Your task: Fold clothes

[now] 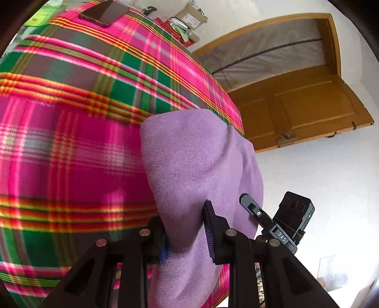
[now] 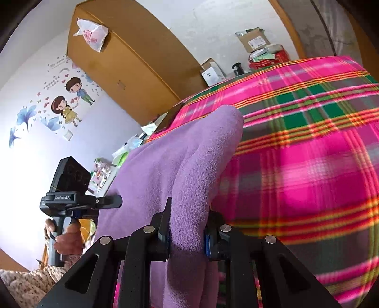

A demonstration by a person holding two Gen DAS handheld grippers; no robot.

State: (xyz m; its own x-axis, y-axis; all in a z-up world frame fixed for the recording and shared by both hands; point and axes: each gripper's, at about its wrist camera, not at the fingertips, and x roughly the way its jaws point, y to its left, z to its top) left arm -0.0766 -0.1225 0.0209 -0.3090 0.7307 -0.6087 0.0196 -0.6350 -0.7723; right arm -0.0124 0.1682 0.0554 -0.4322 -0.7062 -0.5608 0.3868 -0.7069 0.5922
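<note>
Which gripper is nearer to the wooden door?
Right, probably. The right gripper sits on the wooden door's side. The left gripper is farther, with the right one between it and the door. Both clamp the purple cloth.

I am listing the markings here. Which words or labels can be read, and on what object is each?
"DAS": on the right gripper.
"GenRobot.AI": on the left gripper.
Wall sticker writing: too small to read.
Box label: blurred.

Bed covered by plaid blanket (image 1: pixel 71 147); dark phone (image 1: pixel 104 13) flat at far edge; purple cloth (image 1: pixel 196 161) lifted above it.
</note>
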